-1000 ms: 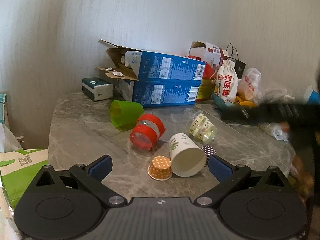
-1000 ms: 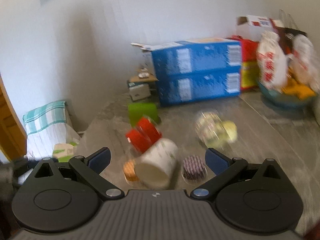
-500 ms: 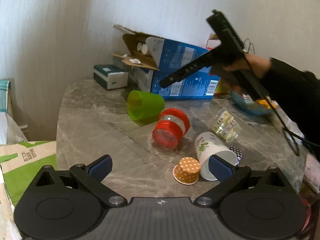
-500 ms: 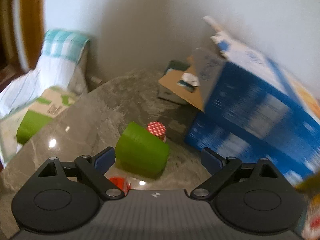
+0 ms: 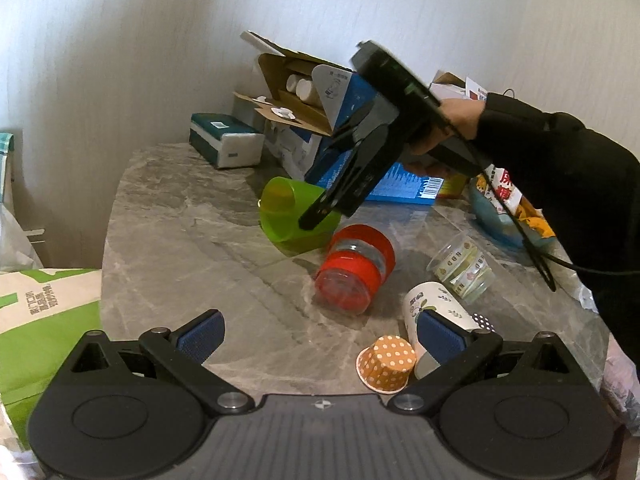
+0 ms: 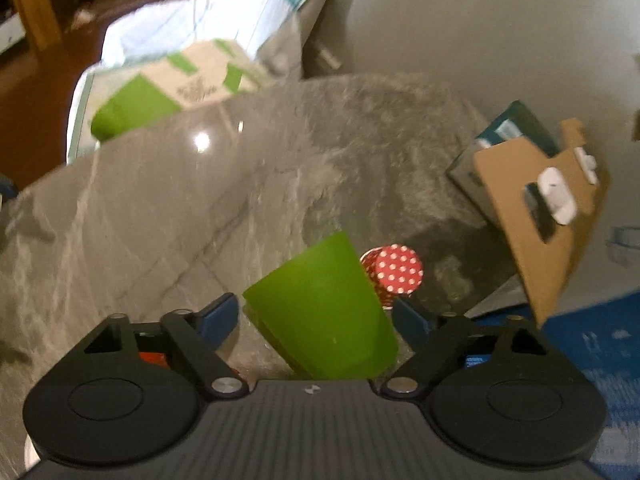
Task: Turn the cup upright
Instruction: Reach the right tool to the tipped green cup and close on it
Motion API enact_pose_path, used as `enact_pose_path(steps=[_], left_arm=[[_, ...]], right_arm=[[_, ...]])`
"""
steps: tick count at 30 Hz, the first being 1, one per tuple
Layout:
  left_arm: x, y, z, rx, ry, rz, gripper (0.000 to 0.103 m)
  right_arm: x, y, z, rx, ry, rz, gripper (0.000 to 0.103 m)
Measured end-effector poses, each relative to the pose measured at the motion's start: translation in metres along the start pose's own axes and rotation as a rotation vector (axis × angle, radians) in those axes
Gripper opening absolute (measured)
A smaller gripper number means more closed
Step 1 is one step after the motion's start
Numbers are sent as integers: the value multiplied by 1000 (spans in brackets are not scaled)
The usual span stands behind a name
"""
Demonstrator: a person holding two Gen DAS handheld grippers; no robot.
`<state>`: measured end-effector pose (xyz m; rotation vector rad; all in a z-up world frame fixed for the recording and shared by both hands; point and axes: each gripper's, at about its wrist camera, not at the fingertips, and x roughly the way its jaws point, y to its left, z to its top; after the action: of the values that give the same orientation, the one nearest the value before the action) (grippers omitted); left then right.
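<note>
A green plastic cup (image 5: 294,216) lies on its side on the grey marble table (image 5: 180,216). In the right wrist view the green cup (image 6: 324,316) sits between my open right gripper's (image 6: 316,314) blue pads, one on each side, with small gaps. In the left wrist view the right gripper (image 5: 320,210) reaches down over the cup. My left gripper (image 5: 320,330) is open and empty, low over the table's near edge. A white paper cup (image 5: 440,312) lies on its side just behind its right pad.
A red jar (image 5: 354,268), a clear printed cup (image 5: 464,266) and an orange dotted paper cup (image 5: 386,362) lie on the table. A red dotted cup (image 6: 394,272) sits beyond the green cup. Blue boxes (image 5: 352,148) and a cardboard flap (image 6: 536,216) stand at the back.
My right gripper has swung in and come down over the green cup, which now sits between its fingers. My left gripper has drifted left a little and stays open.
</note>
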<state>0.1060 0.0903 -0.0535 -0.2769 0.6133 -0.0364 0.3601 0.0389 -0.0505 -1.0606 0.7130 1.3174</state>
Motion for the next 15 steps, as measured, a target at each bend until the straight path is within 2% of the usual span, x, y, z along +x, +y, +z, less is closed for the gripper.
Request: enact_pose_path(steps=[6,10,15], left_arm=[[0,4,-4,-5,6,-17,103],[-2,10,-6,-18,7,-19,103],[-11,17,-8,-39,-4,-15,103]], right_arm=[[7,-5,-1,-50,69,-10,76],[19,-1,4,-84,122,-29,67],[26,-1,12,-36,121,-33,67]])
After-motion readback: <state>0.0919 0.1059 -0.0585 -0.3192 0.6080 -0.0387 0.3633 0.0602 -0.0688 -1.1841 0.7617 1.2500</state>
